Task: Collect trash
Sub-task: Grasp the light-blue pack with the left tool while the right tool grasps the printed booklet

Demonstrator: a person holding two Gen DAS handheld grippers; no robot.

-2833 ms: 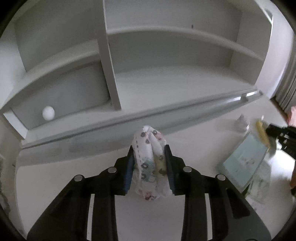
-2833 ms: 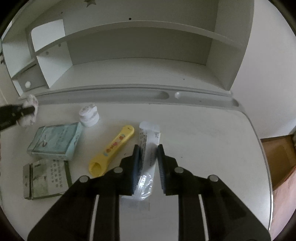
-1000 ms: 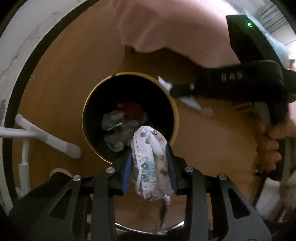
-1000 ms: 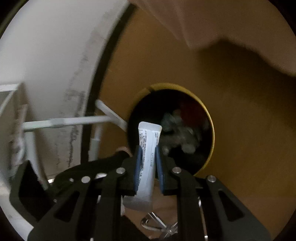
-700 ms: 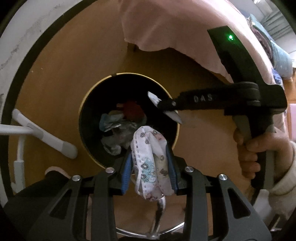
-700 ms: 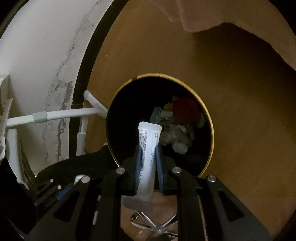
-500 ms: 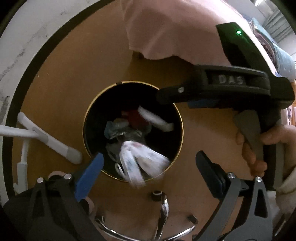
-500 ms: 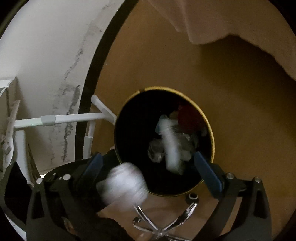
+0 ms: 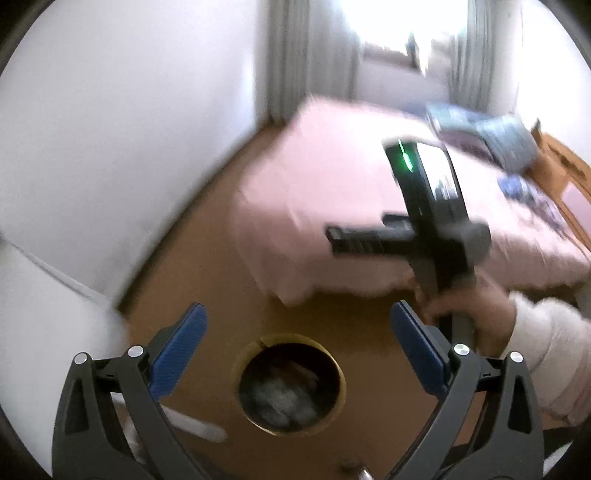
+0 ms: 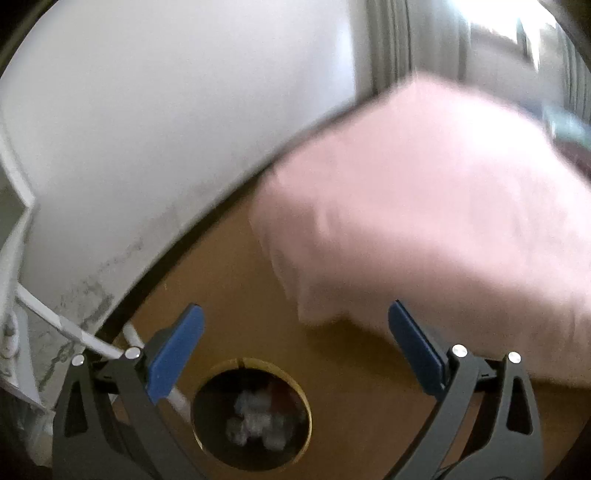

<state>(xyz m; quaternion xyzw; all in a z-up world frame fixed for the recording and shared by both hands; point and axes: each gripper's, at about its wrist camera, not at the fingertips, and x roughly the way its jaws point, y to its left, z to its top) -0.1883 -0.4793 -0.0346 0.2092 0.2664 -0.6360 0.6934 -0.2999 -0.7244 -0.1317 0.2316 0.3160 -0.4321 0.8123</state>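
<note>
A round black trash bin with a gold rim stands on the wooden floor, low in the left wrist view, with crumpled pale trash inside. It also shows in the right wrist view with white wads in it. My left gripper is wide open and empty above and behind the bin. My right gripper is wide open and empty too. In the left wrist view the right gripper's black body is held by a hand off to the right. Both views are motion-blurred.
A bed with a pink cover stands right of the bin, also in the right wrist view. A white wall is on the left. White chair legs stand beside the bin. Curtains and a bright window are at the back.
Both grippers opened and dropped the patterned wad and the white sachet into the bin. Both have since lifted and tilted up, so the bin sits lower and the room shows.
</note>
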